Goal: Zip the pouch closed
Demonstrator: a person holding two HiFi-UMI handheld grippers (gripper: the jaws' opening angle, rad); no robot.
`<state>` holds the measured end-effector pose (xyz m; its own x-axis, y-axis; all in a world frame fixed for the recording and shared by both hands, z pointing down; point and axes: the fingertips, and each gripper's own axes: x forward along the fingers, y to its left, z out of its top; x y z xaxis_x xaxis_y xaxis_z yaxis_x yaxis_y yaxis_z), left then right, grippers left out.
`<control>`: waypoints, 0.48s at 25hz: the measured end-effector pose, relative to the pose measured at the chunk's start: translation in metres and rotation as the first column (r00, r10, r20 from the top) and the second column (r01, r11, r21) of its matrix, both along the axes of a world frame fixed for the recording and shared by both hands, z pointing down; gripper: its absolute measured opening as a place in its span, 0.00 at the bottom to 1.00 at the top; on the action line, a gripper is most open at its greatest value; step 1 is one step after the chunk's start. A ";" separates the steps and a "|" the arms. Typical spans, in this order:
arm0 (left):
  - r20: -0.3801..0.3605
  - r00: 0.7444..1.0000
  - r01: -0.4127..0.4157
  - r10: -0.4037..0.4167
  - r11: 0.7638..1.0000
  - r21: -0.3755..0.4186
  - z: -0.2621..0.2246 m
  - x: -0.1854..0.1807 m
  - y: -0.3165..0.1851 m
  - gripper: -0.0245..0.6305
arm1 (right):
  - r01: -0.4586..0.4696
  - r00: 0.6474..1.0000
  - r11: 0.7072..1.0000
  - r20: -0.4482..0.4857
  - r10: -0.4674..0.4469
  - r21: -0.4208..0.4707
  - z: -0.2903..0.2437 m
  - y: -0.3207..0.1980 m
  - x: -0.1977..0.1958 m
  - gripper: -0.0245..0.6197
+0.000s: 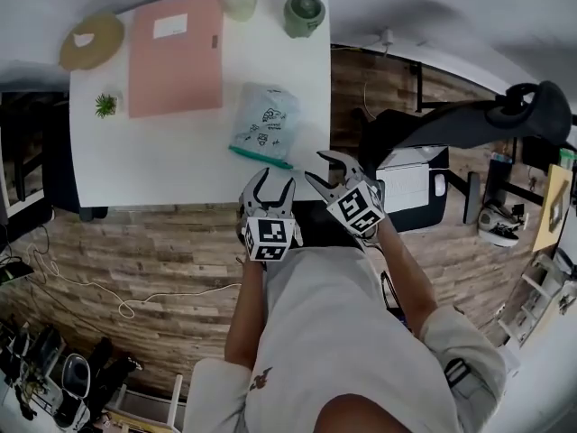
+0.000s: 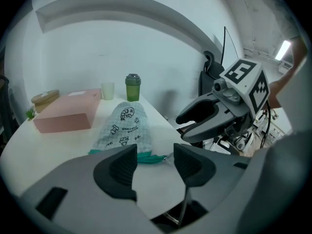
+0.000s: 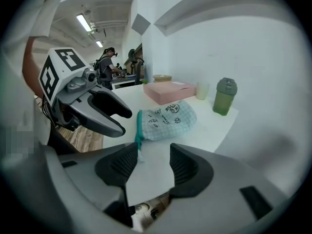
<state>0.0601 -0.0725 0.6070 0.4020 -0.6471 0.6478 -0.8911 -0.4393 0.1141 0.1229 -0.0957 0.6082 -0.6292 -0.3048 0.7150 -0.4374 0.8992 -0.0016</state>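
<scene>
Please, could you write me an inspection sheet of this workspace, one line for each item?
Surface: white table, standing on a wood floor.
Job's things: checked pouch lies flat with its teal zip edge toward the person; nothing touches it.
Clutter: pink box, pale cup, green bottle, small plant and round tan object, all apart from the pouch.
Grippers: left tool and right tool are both open and empty, at the near table edge, short of the pouch.
Cables: thin pale cable loose on the floor.
Surroundings: white unit and dark furniture to the right of the table.
</scene>
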 end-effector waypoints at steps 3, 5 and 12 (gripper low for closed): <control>0.004 1.000 0.014 -0.014 0.999 -0.030 0.013 0.007 0.007 0.38 | 0.047 0.999 0.999 -0.004 -0.047 -0.009 0.009 0.006 -0.003 0.35; 0.005 1.000 0.020 -0.020 0.999 -0.045 0.020 0.011 0.009 0.38 | 0.069 0.998 0.997 -0.007 -0.070 -0.014 0.015 0.007 -0.005 0.34; 0.011 0.999 0.044 -0.043 0.996 -0.082 0.040 0.019 0.015 0.35 | 0.121 0.992 0.992 -0.019 -0.121 -0.026 0.028 0.012 -0.008 0.26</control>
<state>0.0795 -0.0574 0.6471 0.3681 -0.6083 0.7031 -0.9103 -0.3896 0.1395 0.1149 -0.0833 0.6366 -0.6455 -0.2097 0.7344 -0.3257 0.9453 -0.0164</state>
